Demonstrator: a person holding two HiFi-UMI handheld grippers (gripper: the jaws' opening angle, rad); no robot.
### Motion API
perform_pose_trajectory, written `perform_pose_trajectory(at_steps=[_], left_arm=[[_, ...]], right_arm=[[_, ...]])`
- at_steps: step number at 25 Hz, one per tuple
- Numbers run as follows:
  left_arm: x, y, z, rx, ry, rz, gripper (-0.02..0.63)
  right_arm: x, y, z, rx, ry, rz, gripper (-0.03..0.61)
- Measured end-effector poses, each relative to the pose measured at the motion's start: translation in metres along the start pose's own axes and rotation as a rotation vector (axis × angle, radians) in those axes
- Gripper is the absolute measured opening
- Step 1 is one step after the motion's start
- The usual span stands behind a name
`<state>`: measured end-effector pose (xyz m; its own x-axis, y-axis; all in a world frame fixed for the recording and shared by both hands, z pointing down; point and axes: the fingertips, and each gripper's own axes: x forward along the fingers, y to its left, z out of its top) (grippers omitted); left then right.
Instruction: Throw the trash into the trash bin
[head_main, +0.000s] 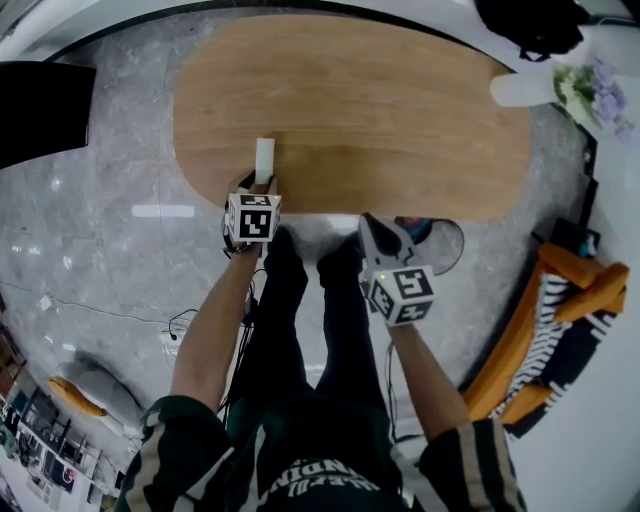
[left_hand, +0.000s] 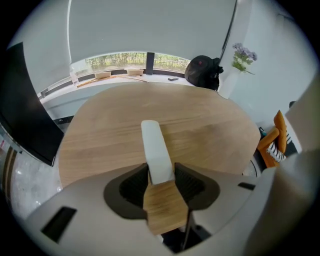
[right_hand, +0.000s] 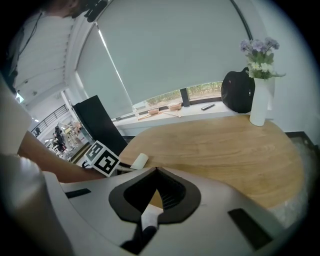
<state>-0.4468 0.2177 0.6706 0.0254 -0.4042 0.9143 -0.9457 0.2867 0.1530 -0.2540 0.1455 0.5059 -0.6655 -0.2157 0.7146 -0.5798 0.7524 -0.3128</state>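
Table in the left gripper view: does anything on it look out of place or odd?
Only the white strip: it lies alone by the table edge, like litter, one end pinched between the left tongs. The flower vase and black bag at the far side stand normally; nothing looks spilled or broken.

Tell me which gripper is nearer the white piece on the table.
Left. The left gripper grips the white piece; the right gripper hangs off the table edge, apart.

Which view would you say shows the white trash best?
The left gripper view: the trash fills the centre, lying on the table, its near end in the left gripper. The head view shows it small; the right gripper view, only one end.
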Motion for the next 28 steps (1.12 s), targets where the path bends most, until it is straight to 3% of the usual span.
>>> perform_pose_trajectory(at_steps=[5,13,20,28], left_arm=[[-0.015,-0.011,0.016,0.058,-0.041,-0.067,0.164],[-0.037,-0.053,0.042,0.275,-0.11,-0.168,0.164],[-0.04,-0.134,0.053,0.397,-0.148,-0.254,0.164],[-0.052,-0.26,0.036,0.514,-0.185,-0.307,0.161]], right_arm=[[-0.004,0.005,0.001,0.033,-0.034,-0.046,0.0],[-0.031,0.012,0.001,0.106,-0.107,-0.132,0.0],[-0.078,-0.029,-0.005,0.161,-0.179,-0.213,0.0],[-0.16,-0.097,-0.055,0.216,-0.24,-0.266,0.0]])
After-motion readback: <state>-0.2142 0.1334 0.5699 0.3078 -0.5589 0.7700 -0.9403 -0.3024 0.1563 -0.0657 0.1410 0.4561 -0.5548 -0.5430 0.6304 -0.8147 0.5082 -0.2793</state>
